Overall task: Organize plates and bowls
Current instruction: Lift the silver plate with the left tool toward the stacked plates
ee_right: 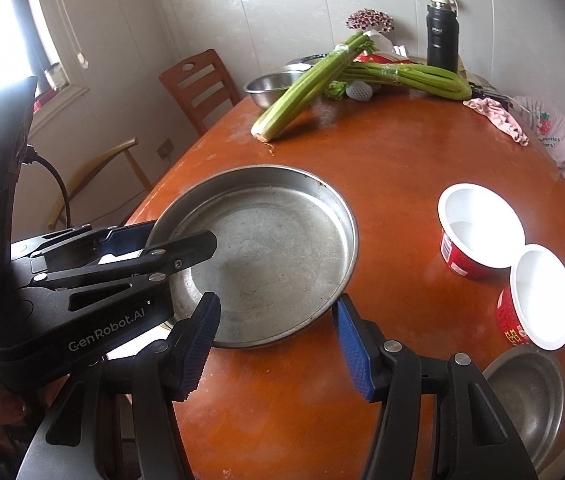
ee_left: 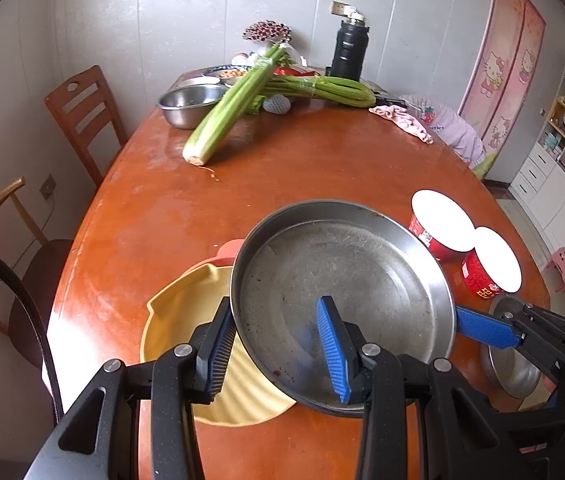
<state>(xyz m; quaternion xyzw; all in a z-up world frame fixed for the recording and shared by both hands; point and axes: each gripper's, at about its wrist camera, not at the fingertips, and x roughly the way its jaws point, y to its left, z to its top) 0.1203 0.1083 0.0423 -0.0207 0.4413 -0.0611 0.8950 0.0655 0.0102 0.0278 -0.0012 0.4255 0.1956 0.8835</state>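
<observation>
A wide, shallow steel plate (ee_left: 346,280) hangs tilted over a yellow ribbed bowl (ee_left: 186,320) near the table's front edge. My left gripper (ee_left: 276,320) is shut on the plate's left rim, one finger outside the wall and the blue pad inside. From the right wrist view the same left gripper (ee_right: 186,240) clamps the steel plate (ee_right: 274,256) at its left side. My right gripper (ee_right: 276,308) stands open at the plate's near rim with nothing pressed between its pads. One of its blue fingers (ee_left: 482,328) reaches the plate's right edge.
Two red cups with white insides (ee_right: 480,226) (ee_right: 542,296) stand right of the plate, a small steel bowl (ee_right: 530,392) nearer. On the far part of the orange table (ee_right: 382,152) lie celery (ee_right: 298,88), a steel bowl (ee_right: 270,86), a black flask (ee_right: 442,36) and a pink cloth (ee_right: 498,118). Chairs stand left.
</observation>
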